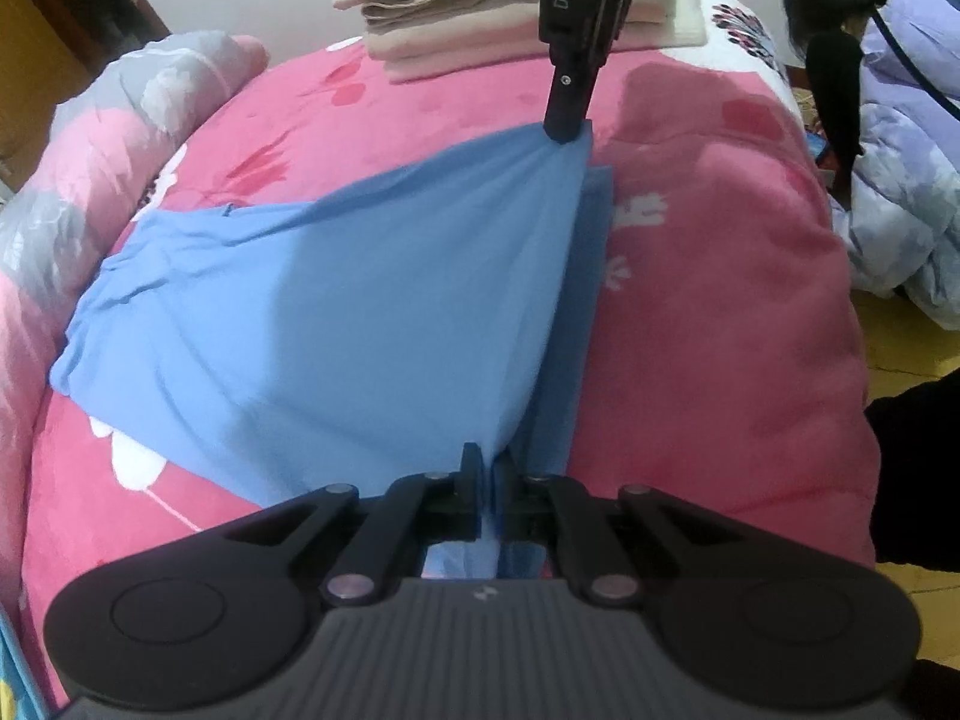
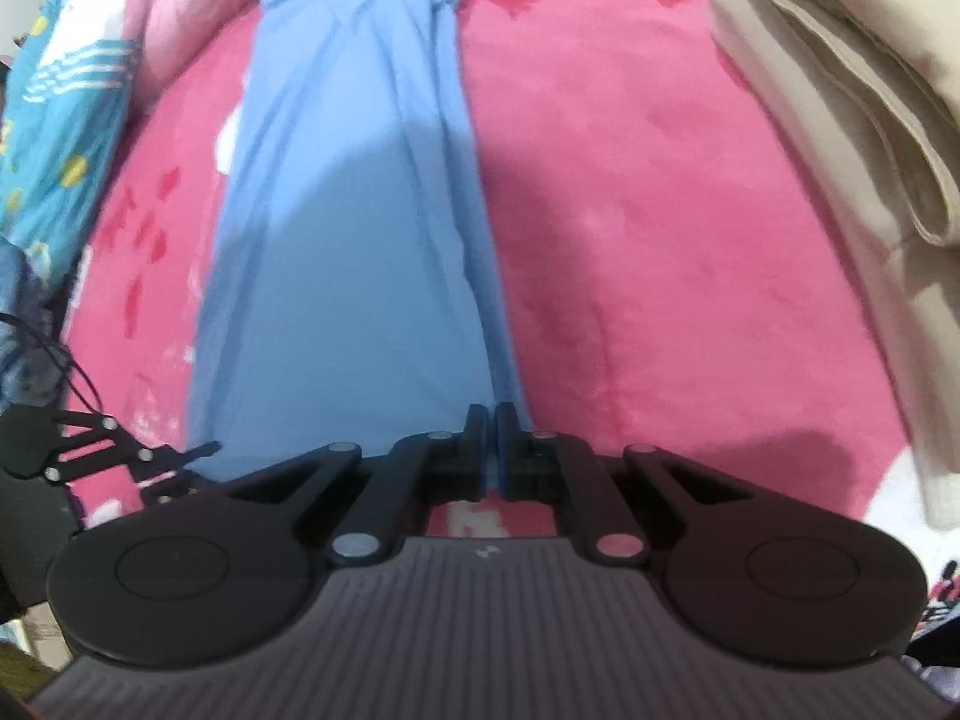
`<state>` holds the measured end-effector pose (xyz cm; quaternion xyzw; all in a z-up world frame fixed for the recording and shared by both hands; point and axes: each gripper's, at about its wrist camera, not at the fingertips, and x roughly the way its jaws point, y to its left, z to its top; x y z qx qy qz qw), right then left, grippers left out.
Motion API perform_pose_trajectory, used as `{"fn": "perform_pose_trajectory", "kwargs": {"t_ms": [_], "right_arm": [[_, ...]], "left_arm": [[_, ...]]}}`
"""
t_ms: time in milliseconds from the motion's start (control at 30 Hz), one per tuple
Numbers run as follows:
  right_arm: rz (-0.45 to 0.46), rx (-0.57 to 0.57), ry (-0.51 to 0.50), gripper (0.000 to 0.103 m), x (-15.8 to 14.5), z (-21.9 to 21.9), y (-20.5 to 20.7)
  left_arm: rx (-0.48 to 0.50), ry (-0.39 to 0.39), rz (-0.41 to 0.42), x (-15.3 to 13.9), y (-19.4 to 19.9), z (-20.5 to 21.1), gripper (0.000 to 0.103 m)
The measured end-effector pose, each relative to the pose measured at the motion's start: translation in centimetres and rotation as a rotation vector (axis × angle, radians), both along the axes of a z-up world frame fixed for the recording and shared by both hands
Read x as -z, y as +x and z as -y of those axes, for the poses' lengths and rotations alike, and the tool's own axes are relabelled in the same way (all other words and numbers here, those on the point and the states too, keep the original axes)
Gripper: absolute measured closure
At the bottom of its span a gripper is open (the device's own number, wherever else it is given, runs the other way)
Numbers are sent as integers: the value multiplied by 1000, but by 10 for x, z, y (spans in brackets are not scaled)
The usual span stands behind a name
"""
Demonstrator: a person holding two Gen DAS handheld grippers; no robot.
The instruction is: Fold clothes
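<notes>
On pink bedding (image 1: 720, 300), blue garment (image 1: 336, 324) (gripper-pinched)

The right gripper (image 2: 491, 420) pinches the near edge of a blue garment (image 2: 342, 252), jaws closed on the cloth. The garment stretches away across a pink blanket (image 2: 660, 240). Folded beige clothes (image 2: 840, 108) lie at the right. The left gripper (image 2: 180, 468) shows at the near left, its jaws unclear.

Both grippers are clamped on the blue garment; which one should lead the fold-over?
Probably the right gripper: it holds the far corner of the blue garment lifted off the pink blanket, while the left gripper pins the near edge.
</notes>
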<state>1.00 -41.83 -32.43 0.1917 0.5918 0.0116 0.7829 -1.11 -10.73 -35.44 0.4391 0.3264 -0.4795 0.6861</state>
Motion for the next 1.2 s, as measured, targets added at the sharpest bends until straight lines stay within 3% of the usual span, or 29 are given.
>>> {"fn": "perform_pose_trajectory", "kwargs": {"t_ms": [433, 633, 767, 833, 933, 1200], "right_arm": [[-38, -16, -16, 102, 28, -9, 2], [-48, -27, -19, 101, 33, -8, 2], [-57, -22, -11, 101, 34, -8, 4], [-62, -21, -8, 101, 34, -7, 4], [-68, -16, -1, 99, 36, -10, 5], [-77, -26, 10, 96, 32, -8, 6]], "left_arm": [[1, 54, -18, 15, -8, 2, 98], [-67, 93, -82, 6, -16, -14, 95], [-172, 113, -127, -4, -16, -33, 92], [-260, 88, -197, -5, -3, -41, 87], [-406, 33, -326, -4, 21, -53, 70], [-793, -117, -670, -1, 86, -84, 69]]}}
